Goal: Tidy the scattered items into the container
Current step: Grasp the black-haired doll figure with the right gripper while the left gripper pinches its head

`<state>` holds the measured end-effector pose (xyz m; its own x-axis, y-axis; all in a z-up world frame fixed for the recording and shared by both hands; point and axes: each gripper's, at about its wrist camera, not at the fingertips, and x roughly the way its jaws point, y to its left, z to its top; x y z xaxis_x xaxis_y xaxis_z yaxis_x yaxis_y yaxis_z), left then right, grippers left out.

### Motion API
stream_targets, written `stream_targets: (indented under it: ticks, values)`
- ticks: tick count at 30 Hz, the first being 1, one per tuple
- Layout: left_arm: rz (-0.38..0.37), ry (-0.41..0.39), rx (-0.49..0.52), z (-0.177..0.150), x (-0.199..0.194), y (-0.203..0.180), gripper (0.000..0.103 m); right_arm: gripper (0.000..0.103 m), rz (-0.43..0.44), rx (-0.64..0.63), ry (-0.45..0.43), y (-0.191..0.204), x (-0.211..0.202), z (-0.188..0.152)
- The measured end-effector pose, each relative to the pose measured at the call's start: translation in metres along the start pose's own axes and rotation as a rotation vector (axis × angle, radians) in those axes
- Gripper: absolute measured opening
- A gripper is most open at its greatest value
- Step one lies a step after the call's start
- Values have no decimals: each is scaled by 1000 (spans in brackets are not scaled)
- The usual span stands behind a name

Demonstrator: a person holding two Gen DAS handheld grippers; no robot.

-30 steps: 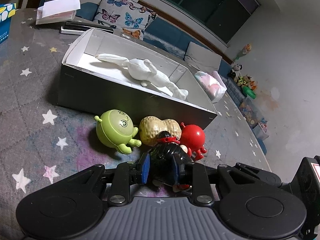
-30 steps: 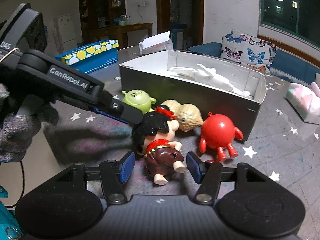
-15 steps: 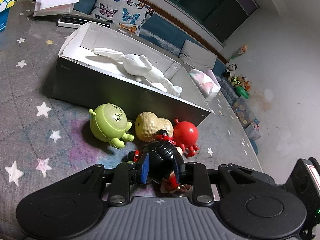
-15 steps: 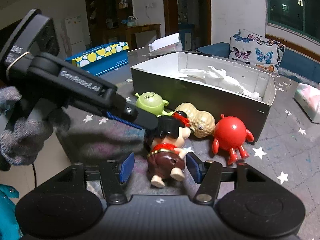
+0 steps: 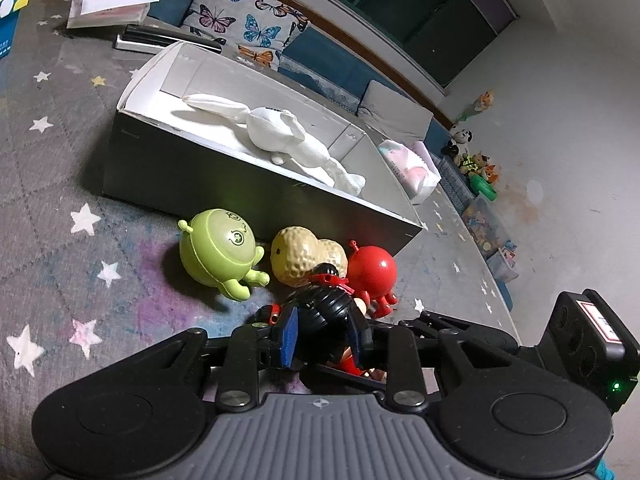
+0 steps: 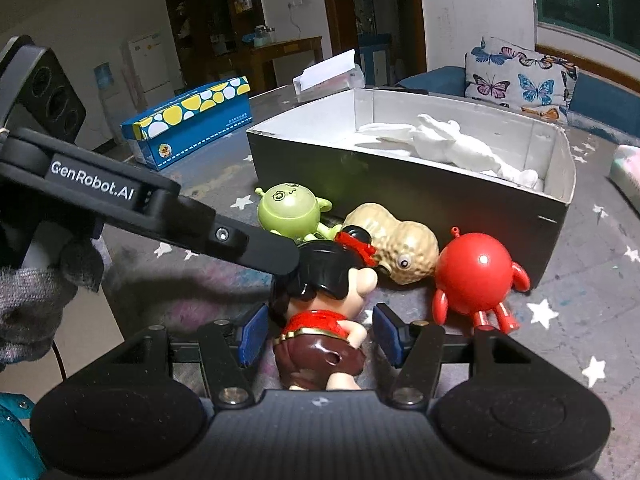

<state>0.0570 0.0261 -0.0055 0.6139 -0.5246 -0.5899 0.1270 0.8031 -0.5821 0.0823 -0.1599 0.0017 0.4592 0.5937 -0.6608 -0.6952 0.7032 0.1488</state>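
My left gripper [image 5: 322, 338] is shut on the black-haired head of a doll figure [image 5: 324, 320] in red and brown [image 6: 320, 320] and holds it up off the table. My right gripper [image 6: 320, 332] is open, one pad on each side of the doll's body, not touching. A green round toy [image 5: 216, 254], a peanut toy [image 5: 300, 258] and a red round toy [image 5: 372, 270] lie in a row before the open box [image 5: 248, 196]. A white plush rabbit [image 5: 280, 140] lies inside the box.
A blue tissue box [image 6: 192, 122] and a paper-topped box [image 6: 328, 74] stand behind on the star-patterned tabletop [image 5: 60, 208]. A pastel tissue pack [image 5: 408, 164] lies beyond the box's far end. A sofa with butterfly cushions [image 5: 248, 28] lies past the table.
The left gripper has lifted the doll off the table, tipping it upright. The right gripper has moved closer so the doll's body sits between its open pads.
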Motion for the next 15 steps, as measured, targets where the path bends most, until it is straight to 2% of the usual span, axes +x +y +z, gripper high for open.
stream_targets:
  ticks: [15]
  values:
    - [-18, -20, -17, -1, -13, 9, 31, 61, -2, -61, -42, 24, -13, 9]
